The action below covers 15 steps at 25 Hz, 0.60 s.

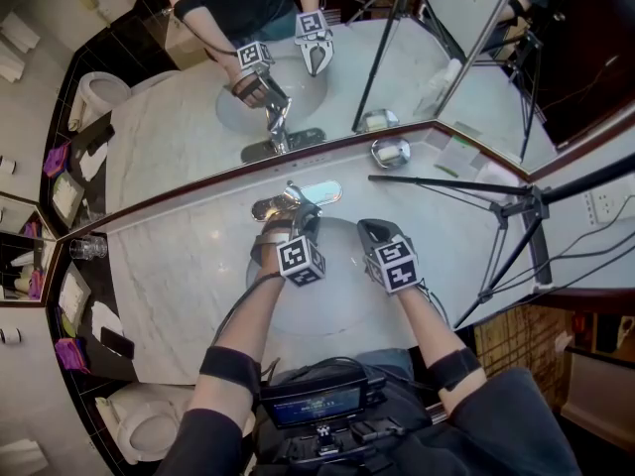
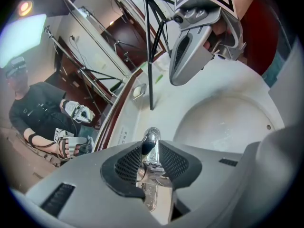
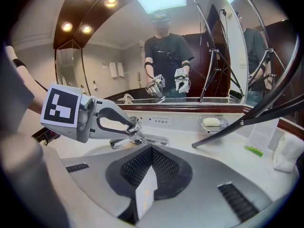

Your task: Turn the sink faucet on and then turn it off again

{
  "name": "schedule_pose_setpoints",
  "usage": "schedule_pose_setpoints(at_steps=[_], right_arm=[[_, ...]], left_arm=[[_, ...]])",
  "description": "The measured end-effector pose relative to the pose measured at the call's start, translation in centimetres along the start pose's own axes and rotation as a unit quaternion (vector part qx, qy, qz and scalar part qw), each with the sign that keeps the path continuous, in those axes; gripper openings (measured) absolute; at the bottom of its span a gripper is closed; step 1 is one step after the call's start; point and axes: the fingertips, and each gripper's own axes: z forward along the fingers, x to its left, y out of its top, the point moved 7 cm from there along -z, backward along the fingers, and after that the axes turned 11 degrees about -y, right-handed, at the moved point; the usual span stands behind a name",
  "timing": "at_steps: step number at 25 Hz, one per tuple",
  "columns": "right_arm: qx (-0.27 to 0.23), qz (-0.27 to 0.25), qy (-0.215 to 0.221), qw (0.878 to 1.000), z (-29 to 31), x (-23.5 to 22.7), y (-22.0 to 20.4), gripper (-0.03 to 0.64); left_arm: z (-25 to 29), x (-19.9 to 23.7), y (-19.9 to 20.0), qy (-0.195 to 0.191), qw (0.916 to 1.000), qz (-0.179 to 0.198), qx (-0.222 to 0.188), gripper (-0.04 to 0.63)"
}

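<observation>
Left gripper point(image 1: 296, 211) sits on the faucet point(image 3: 151, 139), its pads either side of the chrome lever handle point(image 2: 150, 144) and seemingly pressing it, though contact is hard to confirm; the faucet stands behind the sink basin point(image 2: 228, 122); right gripper point(image 1: 371, 232), jaws fully together and empty, hovers just right of the faucet, apart from it; a soap dish point(image 1: 390, 152) lies farther right of the faucet.

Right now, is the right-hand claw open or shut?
Shut. In its own view, the right gripper shows both jaws meeting tip to tip, with nothing between them.
</observation>
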Motion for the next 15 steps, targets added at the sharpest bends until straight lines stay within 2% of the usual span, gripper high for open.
schedule_pose_setpoints(at_steps=[5, 8, 10, 12, 15], right_arm=[[-0.009, -0.007, 0.005, 1.0, -0.2, 0.4, 0.6, 0.019], [-0.016, -0.013, 0.009, 1.0, -0.3, 0.9, 1.1, 0.02], [-0.018, -0.017, 0.012, 1.0, -0.4, 1.2, 1.3, 0.018], [-0.02, -0.02, 0.015, 0.999, -0.6, 1.6, 1.6, 0.018], [-0.024, -0.026, 0.02, 0.999, -0.7, 2.0, 1.8, 0.018]], left_arm=[[-1.9, -1.0, -0.3, -0.003, 0.9999, -0.005, -0.011, 0.092], [-3.8, -0.8, -0.6, 0.016, 0.9992, -0.026, -0.025, 0.044], [-5.3, -0.5, -1.0, 0.027, 0.9977, -0.05, -0.038, 0.0], [-6.6, -0.2, -1.3, 0.033, 0.9943, -0.085, -0.054, 0.0], [-8.7, 0.2, -1.9, 0.042, 0.9833, -0.154, -0.089, 0.0]])
